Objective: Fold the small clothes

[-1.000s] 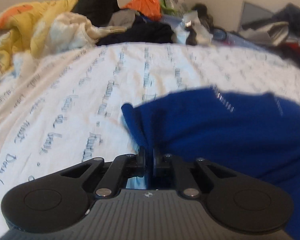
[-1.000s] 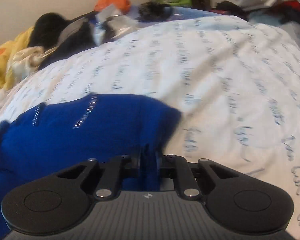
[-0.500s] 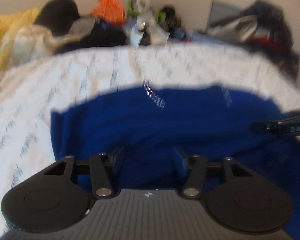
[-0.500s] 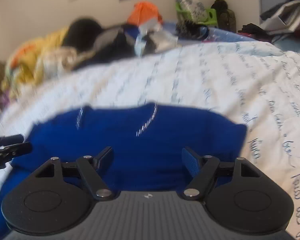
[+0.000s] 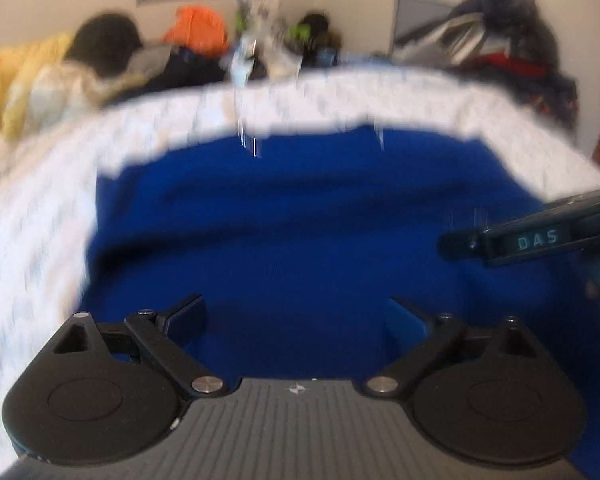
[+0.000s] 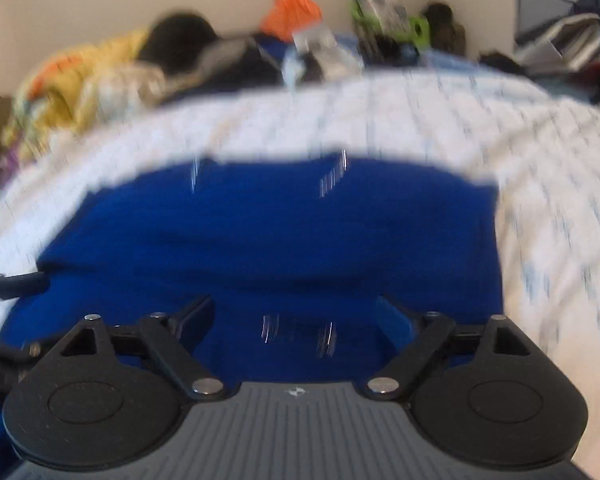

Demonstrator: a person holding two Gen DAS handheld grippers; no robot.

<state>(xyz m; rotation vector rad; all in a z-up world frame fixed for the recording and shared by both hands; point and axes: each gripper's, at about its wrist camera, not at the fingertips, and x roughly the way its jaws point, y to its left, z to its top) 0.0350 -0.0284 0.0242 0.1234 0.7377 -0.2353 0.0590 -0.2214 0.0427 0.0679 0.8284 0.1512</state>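
Note:
A blue garment [image 5: 300, 224] lies spread on the white printed bedsheet [image 5: 40, 208]; it also shows in the right wrist view [image 6: 268, 232]. My left gripper [image 5: 296, 312] is open and empty, just above the garment's near part. My right gripper [image 6: 294, 312] is open and empty over the garment too. The right gripper's finger [image 5: 520, 240] shows at the right edge of the left wrist view. The left gripper's finger [image 6: 12, 284] shows at the left edge of the right wrist view. Both views are blurred by motion.
A pile of clothes lies along the far side of the bed: yellow bedding [image 5: 20, 76], a black item [image 5: 104, 36], an orange item [image 5: 196, 28]. More clutter [image 5: 500, 48] is stacked at the right by the wall. The bedsheet [image 6: 560, 200] extends to the right.
Both grippers were shut on the blue garment's edge one second ago and have opened and let it go. The garment now lies flat, and both grippers have pulled back and risen.

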